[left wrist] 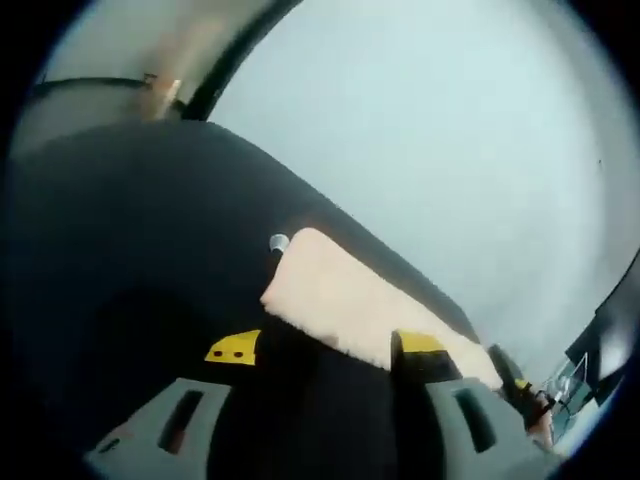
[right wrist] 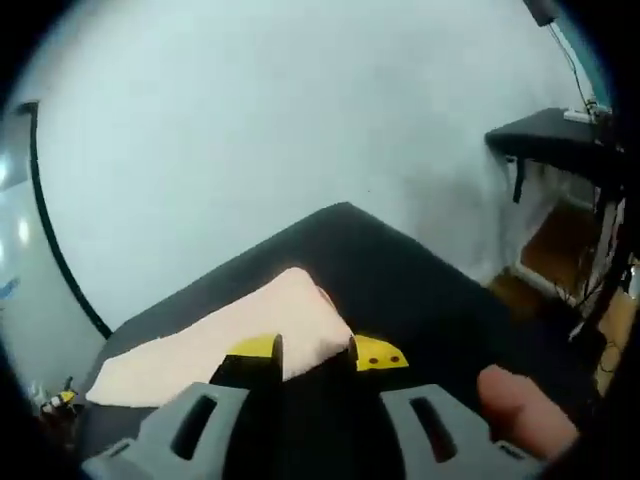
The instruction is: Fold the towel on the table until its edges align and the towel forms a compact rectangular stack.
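Looks like start of fold step — both claws coming at pale towel (right wrist: 215, 345) lying flat on black table (right wrist: 400, 270).

Right gripper (right wrist: 315, 352) spread, jaws straddling towel's near end, touching or just short, can't tell.

Left gripper (left wrist: 325, 347) spread too, towel (left wrist: 350, 300) edge between jaws.

Next move, probably — pinch both ends, lift, carry over to opposite edge.

A pale wall (right wrist: 300, 120) stands ahead of the right gripper and runs across most of what lies beyond it. A dark shelf (right wrist: 550, 135) juts from the wall up and to that gripper's right, with black cables (right wrist: 605, 260) hanging below it over a wooden floor (right wrist: 560, 245). Ahead of the left gripper, a small round whitish object (left wrist: 278, 242) lies on the dark surface; what it is cannot be told.
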The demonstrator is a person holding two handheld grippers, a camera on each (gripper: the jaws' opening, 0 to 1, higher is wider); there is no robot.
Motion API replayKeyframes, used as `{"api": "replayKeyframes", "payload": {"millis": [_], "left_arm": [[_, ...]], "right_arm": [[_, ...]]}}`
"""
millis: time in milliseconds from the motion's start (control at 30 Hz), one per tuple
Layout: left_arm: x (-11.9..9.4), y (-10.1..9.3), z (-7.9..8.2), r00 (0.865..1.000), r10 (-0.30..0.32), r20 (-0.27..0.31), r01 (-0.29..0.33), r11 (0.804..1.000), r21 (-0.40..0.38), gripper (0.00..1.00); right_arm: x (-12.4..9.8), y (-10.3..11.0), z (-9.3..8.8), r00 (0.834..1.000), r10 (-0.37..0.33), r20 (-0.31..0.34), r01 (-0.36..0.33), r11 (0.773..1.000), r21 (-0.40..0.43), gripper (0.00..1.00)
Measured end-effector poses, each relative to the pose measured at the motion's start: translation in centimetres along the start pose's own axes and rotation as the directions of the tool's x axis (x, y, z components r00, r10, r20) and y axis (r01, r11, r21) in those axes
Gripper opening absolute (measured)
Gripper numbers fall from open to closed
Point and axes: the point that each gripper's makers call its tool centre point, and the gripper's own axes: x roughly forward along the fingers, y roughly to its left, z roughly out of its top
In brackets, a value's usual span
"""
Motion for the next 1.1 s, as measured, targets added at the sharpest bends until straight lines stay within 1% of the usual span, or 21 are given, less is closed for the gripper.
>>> {"api": "replayKeyframes", "payload": {"millis": [33, 67, 133, 167, 233, 300, 367, 400, 533, 633, 700, 733, 767, 800, 867, 900, 967, 1000, 1033, 1067, 1100], "left_arm": [[0.2, -1.0, -0.5, 1.0, -0.004, 0.004, 0.004, 1.0, -0.005, 0.47], [0.3, -1.4, -0.9, 1.0, -0.008, -0.001, 0.008, 1.0, -0.003, 0.47], [0.4, -2.2, -2.0, 0.999, -0.031, -0.019, 0.032, 0.999, 0.011, 0.47], [0.4, -1.7, -1.7, 0.999, -0.035, -0.014, 0.035, 0.999, 0.001, 0.47], [0.4, -1.8, -1.4, 0.999, -0.044, 0.003, 0.044, 0.999, -0.012, 0.46], [0.4, -1.4, -1.0, 0.999, -0.043, 0.014, 0.043, 0.999, -0.011, 0.46], [0.5, -1.2, -1.1, 0.999, -0.035, 0.02, 0.035, 0.999, -0.018, 0.45], [0.6, -1.2, -1.2, 0.999, -0.035, 0.02, 0.036, 0.999, -0.019, 0.44], [0.6, -1.4, -1.7, 0.999, -0.036, 0.02, 0.036, 0.999, 0.001, 0.44], [1.0, -1.0, -1.8, 0.999, -0.035, 0.015, 0.035, 0.999, -0.003, 0.43], [1.3, -0.9, -2.0, 0.999, -0.033, 0.009, 0.033, 0.999, -0.011, 0.43], [1.4, -0.9, -2.1, 1.0, -0.03, 0.004, 0.03, 0.999, -0.015, 0.43], [1.5, -1.0, -2.3, 1.0, -0.02, 0.0, 0.02, 0.999, -0.03, 0.44], [1.6, -1.2, -2.0, 1.0, -0.018, 0.011, 0.019, 0.999, -0.045, 0.45], [1.8, -2.0, -1.2, 0.998, -0.045, 0.039, 0.048, 0.996, -0.075, 0.51], [2.1, -2.3, -1.0, 0.998, -0.056, 0.038, 0.059, 0.994, -0.087, 0.53], [2.5, -2.7, -1.2, 0.998, -0.052, 0.026, 0.054, 0.993, -0.103, 0.58], [2.7, -2.5, -1.2, 0.999, -0.033, 0.023, 0.035, 0.993, -0.11, 0.58], [3.0, -1.9, -1.2, 1.0, -0.01, 0.013, 0.012, 0.992, -0.122, 0.58], [3.2, -1.6, -1.2, 1.0, 0.005, 0.013, -0.003, 0.991, -0.131, 0.56], [3.4, -1.4, -1.0, 1.0, 0.013, 0.022, -0.01, 0.99, -0.14, 0.54]], "right_arm": [[0.6, -0.6, -0.1, 0.999, -0.034, 0.002, 0.034, 0.999, -0.026, 0.27], [1.1, -0.7, -0.8, 0.998, -0.038, -0.044, 0.038, 0.999, -0.006, 0.3], [1.7, -1.4, -1.8, 0.995, -0.052, -0.09, 0.057, 0.997, 0.051, 0.34], [1.8, -1.2, -2.1, 0.995, -0.032, -0.098, 0.041, 0.995, 0.091, 0.32], [1.8, -0.7, -3.2, 0.989, 0.005, -0.145, 0.021, 0.983, 0.18, 0.3], [1.9, -0.8, -3.6, 0.99, -0.003, -0.138, 0.029, 0.982, 0.185, 0.27], [2.4, -0.5, -4.3, 0.988, 0.001, -0.156, 0.031, 0.98, 0.199, 0.26], [2.7, -0.4, -4.5, 0.988, -0.004, -0.156, 0.034, 0.981, 0.189, 0.26], [3.6, -0.1, -4.1, 0.99, -0.012, -0.139, 0.038, 0.982, 0.186, 0.28], [4.2, 0.4, -4.1, 0.991, -0.023, -0.129, 0.046, 0.983, 0.177, 0.26], [4.6, -0.3, -4.1, 0.991, -0.074, -0.115, 0.09, 0.985, 0.145, 0.2], [4.8, -0.9, -4.1, 0.988, -0.108, -0.107, 0.12, 0.986, 0.118, 0.12], [5.0, -1.0, -4.2, 0.988, -0.118, -0.099, 0.128, 0.987, 0.1, 0.09], [5.0, -0.6, -4.2, 0.99, -0.104, -0.091, 0.113, 0.988, 0.107, 0.08], [4.9, -0.3, -4.4, 0.993, -0.095, -0.067, 0.101, 0.99, 0.1, 0.04], [4.8, -0.3, -4.3, 0.995, -0.09, -0.042, 0.094, 0.99, 0.104, 0.04], [4.6, -0.2, -4.0, 0.996, -0.089, -0.033, 0.091, 0.993, 0.08, 0.02], [4.6, 0.0, -3.4, 0.998, -0.069, -0.001, 0.069, 0.994, 0.087, 0.02], [4.7, -0.1, -3.6, 0.997, -0.071, -0.01, 0.072, 0.994, 0.082, 0.02], [4.9, -0.3, -4.1, 0.996, -0.078, -0.031, 0.079, 0.995, 0.054, 0.02], [5.0, -0.3, -4.2, 0.996, -0.08, -0.03, 0.081, 0.996, 0.048, 0.02]]}}
